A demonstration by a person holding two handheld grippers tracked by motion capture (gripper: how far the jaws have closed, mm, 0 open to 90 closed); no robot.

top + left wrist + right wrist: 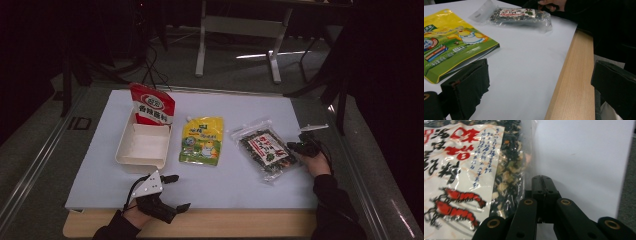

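Observation:
A clear bag of dark dried food (264, 147) with a red-and-white label lies at the right of the white sheet. My right gripper (295, 147) rests at its right edge. In the right gripper view the bag (461, 170) lies left of the right gripper (541, 180), whose jaws are shut together beside the bag's clear edge, with nothing visible between them. My left gripper (177, 192) sits at the table's front edge, open and empty. In its own view the left gripper (539, 85) spans the sheet and wooden edge, facing the bag (519, 15).
A yellow-green pouch (201, 140) lies flat mid-sheet, also close by in the left gripper view (451, 45). A white tray (125, 150) stands at the left, with a red pouch (151, 105) propped upright at its far end. Bare wood (225, 222) runs along the front.

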